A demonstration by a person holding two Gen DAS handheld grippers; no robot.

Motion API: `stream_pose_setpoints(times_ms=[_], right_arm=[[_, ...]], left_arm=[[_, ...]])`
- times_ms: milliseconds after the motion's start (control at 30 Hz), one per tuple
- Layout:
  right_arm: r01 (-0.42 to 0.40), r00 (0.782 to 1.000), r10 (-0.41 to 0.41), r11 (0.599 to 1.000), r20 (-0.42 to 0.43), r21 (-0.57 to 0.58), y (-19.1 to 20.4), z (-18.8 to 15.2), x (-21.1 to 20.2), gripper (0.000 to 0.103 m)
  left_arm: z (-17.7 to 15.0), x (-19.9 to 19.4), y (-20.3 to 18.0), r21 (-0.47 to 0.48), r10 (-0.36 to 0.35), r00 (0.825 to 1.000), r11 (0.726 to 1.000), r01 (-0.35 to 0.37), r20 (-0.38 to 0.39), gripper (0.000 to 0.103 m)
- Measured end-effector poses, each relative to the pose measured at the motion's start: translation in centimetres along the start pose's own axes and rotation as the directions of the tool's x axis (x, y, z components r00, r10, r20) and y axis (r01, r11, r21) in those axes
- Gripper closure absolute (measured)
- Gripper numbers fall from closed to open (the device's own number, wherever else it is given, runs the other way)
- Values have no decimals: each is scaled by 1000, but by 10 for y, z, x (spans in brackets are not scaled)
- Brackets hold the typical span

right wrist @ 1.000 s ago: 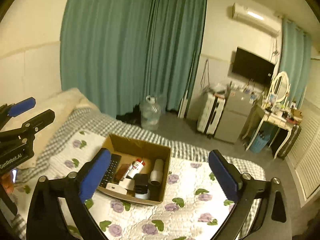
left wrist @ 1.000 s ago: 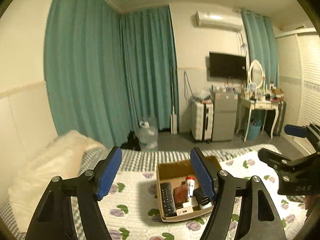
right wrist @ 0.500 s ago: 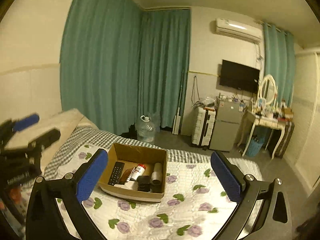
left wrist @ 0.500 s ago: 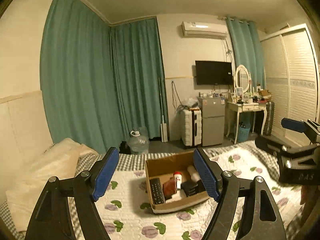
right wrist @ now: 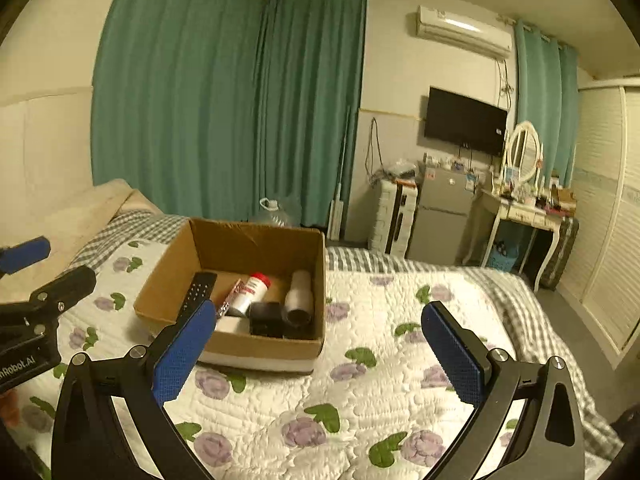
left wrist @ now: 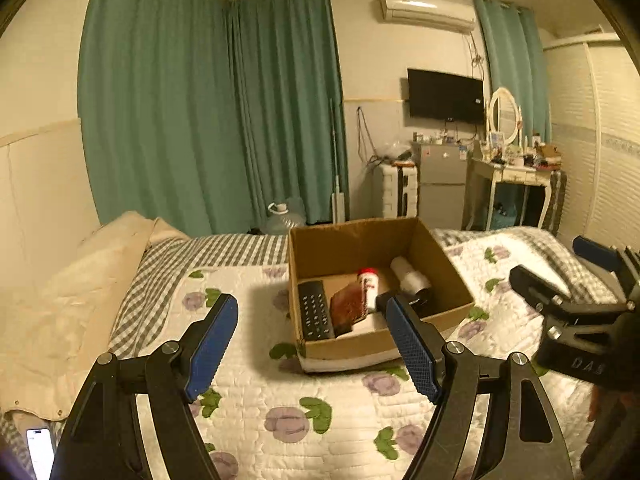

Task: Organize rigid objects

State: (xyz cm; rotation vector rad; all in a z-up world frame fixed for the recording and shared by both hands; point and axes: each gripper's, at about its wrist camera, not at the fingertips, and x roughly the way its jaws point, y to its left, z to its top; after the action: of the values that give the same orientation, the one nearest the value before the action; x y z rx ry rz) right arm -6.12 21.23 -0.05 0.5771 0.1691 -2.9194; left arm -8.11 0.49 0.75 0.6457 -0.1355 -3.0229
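The cardboard box point(right wrist: 256, 344) is set on the quilted bed point(right wrist: 360, 420), toward its far edge. A remote point(right wrist: 198, 292), white bottle point(right wrist: 250, 290) and grey cylinder point(right wrist: 299, 296) are contained. Left gripper point(left wrist: 312, 344) and right gripper point(right wrist: 320, 356) are held apart, empty, above open quilt.

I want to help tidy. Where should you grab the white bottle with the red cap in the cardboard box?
Probably from above, across the white bottle with the red cap, pinching its round middle. It leans in the cardboard box with neighbours close on both sides, so little side room.
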Motion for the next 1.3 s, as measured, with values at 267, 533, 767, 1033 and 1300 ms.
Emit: stream_pose_setpoints(times_ms=[267, 533, 767, 1033, 1300], right_arm=[[-3, 1000, 3, 1000, -18, 9, -3, -4, 5, 0], [-16, 1000, 16, 1000, -26, -1, 0, -5, 4, 0], [-16, 999, 16, 1000, -36, 5, 0, -4, 5, 0], [-18, 999, 18, 1000, -37, 9, 1, -3, 5, 0], [-15, 999, 15, 1000, -38, 5, 3, -4, 4, 0]], left_arm=[[-7, 0, 1, -13, 5, 1000, 1000, -5, 19, 24], [-4, -2, 4, -20, -3, 1000, 1000, 4, 13, 24], [-6, 1, 3, -24, -12, 1000, 1000, 12, -2, 24], [-6, 1, 2, -26, -19, 1000, 999, 19, -8, 24], [-6, 3, 3, -35, -20, 1000, 999, 19, -19, 24]])
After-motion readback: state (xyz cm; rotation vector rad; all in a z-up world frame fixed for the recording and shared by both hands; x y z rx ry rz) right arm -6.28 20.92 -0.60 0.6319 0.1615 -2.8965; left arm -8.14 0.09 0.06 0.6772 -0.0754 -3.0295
